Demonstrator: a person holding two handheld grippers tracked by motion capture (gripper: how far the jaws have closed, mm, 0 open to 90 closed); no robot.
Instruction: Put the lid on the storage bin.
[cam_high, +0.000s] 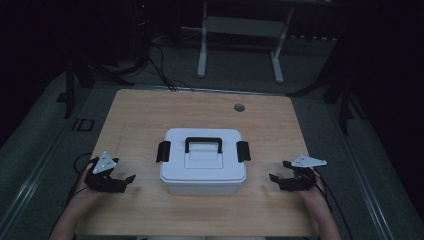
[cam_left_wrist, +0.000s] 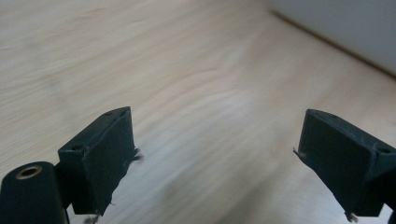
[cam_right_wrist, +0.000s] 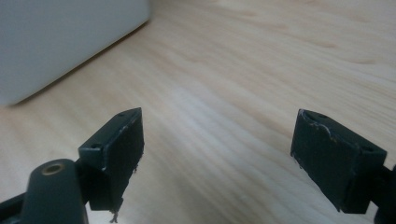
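Observation:
A white plastic box (cam_high: 203, 165) with a black carry handle (cam_high: 203, 142) and a black latch on each short side sits shut in the middle of the wooden table (cam_high: 150, 110). My left gripper (cam_high: 122, 176) rests low at the box's left, jaws wide open over bare wood (cam_left_wrist: 215, 154); the box wall (cam_left_wrist: 345, 28) shows at the upper right of its view. My right gripper (cam_high: 280, 172) rests at the box's right, also open with nothing between its jaws (cam_right_wrist: 217, 154); the box wall (cam_right_wrist: 60, 42) is at the upper left there.
A round cable hole (cam_high: 239, 107) lies near the table's far edge. Beyond the table stand a white desk frame (cam_high: 240, 40) and dark stands on a grey floor. Bare wood surrounds the box on all sides.

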